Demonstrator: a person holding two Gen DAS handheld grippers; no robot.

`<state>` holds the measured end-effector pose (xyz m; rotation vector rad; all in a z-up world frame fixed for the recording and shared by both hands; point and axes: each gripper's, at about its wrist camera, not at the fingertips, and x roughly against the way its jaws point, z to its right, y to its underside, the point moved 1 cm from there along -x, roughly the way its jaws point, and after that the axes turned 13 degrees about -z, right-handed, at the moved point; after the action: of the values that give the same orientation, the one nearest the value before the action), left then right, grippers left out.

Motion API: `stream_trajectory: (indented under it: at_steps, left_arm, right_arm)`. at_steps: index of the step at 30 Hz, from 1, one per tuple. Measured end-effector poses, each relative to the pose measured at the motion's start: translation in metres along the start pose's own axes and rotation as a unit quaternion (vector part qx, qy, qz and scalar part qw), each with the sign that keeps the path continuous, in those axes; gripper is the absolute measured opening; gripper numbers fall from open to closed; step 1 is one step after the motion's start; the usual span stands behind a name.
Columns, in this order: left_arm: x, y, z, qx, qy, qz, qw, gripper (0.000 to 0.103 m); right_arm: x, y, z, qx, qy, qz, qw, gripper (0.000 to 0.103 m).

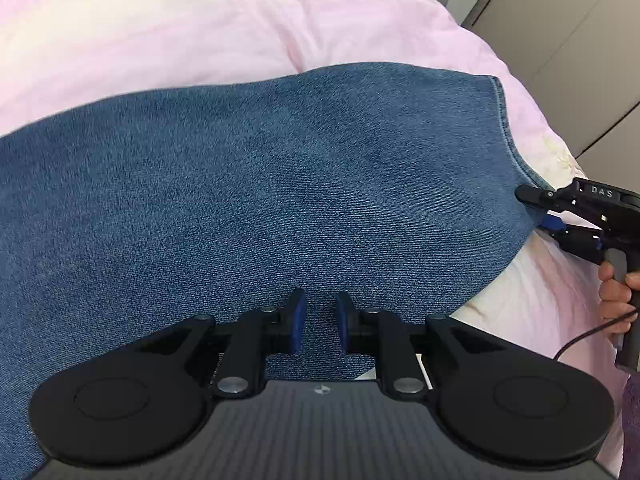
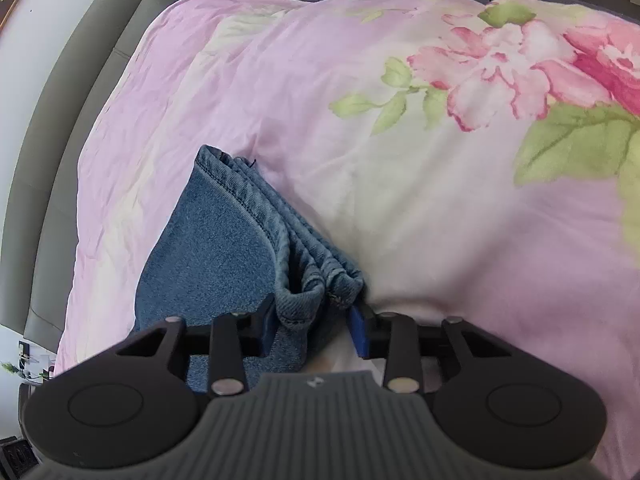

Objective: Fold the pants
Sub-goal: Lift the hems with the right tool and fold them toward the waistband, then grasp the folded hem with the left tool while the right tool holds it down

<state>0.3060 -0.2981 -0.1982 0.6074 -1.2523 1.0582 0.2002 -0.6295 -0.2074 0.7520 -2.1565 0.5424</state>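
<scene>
Hovering with its blue pads apart and nothing between them, the left gripper [image 1: 319,322] sits low over the denim pants [image 1: 256,184]. The right gripper [image 2: 314,326] has its jaws spread around the bunched hem corner, not visibly clamped. Both legs lie stacked on the pink floral duvet [image 2: 400,184].

A bed carries everything, covered by a pink and cream quilt [image 2: 400,208] printed with large pink flowers and green leaves. On it lie folded blue jeans [image 1: 260,184], with perhaps four stacked hem layers.
</scene>
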Motion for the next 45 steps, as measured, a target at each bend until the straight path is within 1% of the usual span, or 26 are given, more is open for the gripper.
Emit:
stream_trajectory:
  at_steps: [2, 4, 5, 6, 9, 12, 14, 18, 20, 21, 23, 24, 26, 29, 32, 35, 37, 41, 43, 45]
  left_arm:
    - [-0.002, 0.001, -0.001, 0.002, -0.001, -0.001, 1.0000, 0.021]
    - [-0.004, 0.004, -0.001, 0.007, -0.003, 0.002, 1.0000, 0.021]
    - [-0.004, 0.005, 0.000, 0.010, -0.006, 0.006, 0.9999, 0.021]
    - [-0.005, 0.007, 0.000, 0.012, -0.008, 0.010, 0.9998, 0.021]
    - [-0.006, 0.014, -0.003, 0.032, -0.003, 0.027, 0.9991, 0.021]
    - [-0.001, 0.023, -0.009, 0.048, 0.008, 0.034, 0.9982, 0.021]
    - [0.003, 0.029, -0.011, 0.046, 0.005, 0.038, 0.9982, 0.021]
    - [0.010, 0.034, -0.006, 0.027, -0.017, 0.038, 0.9988, 0.021]
    - [0.020, 0.037, -0.007, 0.025, -0.017, 0.032, 0.9990, 0.021]
    - [0.029, 0.041, -0.009, 0.024, -0.016, 0.035, 0.9990, 0.021]
    - [0.053, 0.055, -0.019, 0.025, -0.016, 0.066, 0.9973, 0.022]
    - [0.066, 0.062, -0.027, 0.028, -0.013, 0.078, 0.9964, 0.025]
    - [0.092, 0.076, -0.049, 0.040, -0.016, 0.095, 0.9945, 0.025]
    - [0.125, 0.094, -0.091, 0.063, -0.042, 0.110, 0.9910, 0.026]
    - [0.149, 0.118, -0.141, 0.102, -0.066, 0.119, 0.9855, 0.026]
    - [0.167, 0.143, -0.187, 0.138, -0.076, 0.124, 0.9796, 0.026]
    - [0.172, 0.157, -0.207, 0.158, -0.075, 0.122, 0.9770, 0.026]
    - [0.174, 0.179, -0.228, 0.175, -0.061, 0.127, 0.9744, 0.026]
    - [0.171, 0.183, -0.234, 0.178, -0.049, 0.131, 0.9740, 0.026]
    - [0.165, 0.188, -0.239, 0.182, -0.027, 0.133, 0.9738, 0.026]
  right_arm:
    - [0.001, 0.000, -0.003, 0.005, 0.002, 0.002, 1.000, 0.027]
    - [0.006, -0.001, -0.008, 0.009, 0.004, 0.004, 1.000, 0.021]
    - [0.008, -0.001, -0.012, 0.014, 0.004, 0.005, 1.000, 0.015]
    - [0.012, -0.001, -0.017, 0.021, 0.005, 0.009, 1.000, 0.013]
    - [0.029, 0.003, -0.039, 0.061, 0.018, 0.030, 0.998, 0.011]
    - [0.048, 0.008, -0.069, 0.107, 0.021, 0.048, 0.993, 0.010]
    - [0.062, 0.014, -0.096, 0.141, 0.025, 0.057, 0.988, 0.009]
    - [0.081, 0.032, -0.158, 0.216, 0.029, 0.069, 0.973, 0.009]
    - [0.087, 0.045, -0.193, 0.251, 0.027, 0.073, 0.965, 0.009]
    - [0.089, 0.051, -0.210, 0.266, 0.026, 0.075, 0.961, 0.009]
    - [0.089, 0.064, -0.242, 0.296, 0.020, 0.074, 0.952, 0.009]
    - [0.087, 0.072, -0.257, 0.310, 0.018, 0.071, 0.948, 0.009]
    - [0.078, 0.092, -0.288, 0.343, 0.018, 0.063, 0.937, 0.009]
    - [0.056, 0.126, -0.327, 0.393, 0.022, 0.046, 0.918, 0.009]
    - [0.026, 0.162, -0.356, 0.430, 0.024, 0.012, 0.902, 0.010]
    - [-0.012, 0.199, -0.375, 0.462, 0.036, -0.029, 0.886, 0.010]
    - [-0.038, 0.226, -0.381, 0.485, 0.053, -0.054, 0.871, 0.010]
    - [-0.093, 0.269, -0.381, 0.514, 0.090, -0.104, 0.847, 0.010]
    - [-0.114, 0.286, -0.378, 0.527, 0.110, -0.120, 0.834, 0.011]
    - [-0.132, 0.299, -0.372, 0.541, 0.136, -0.124, 0.821, 0.013]
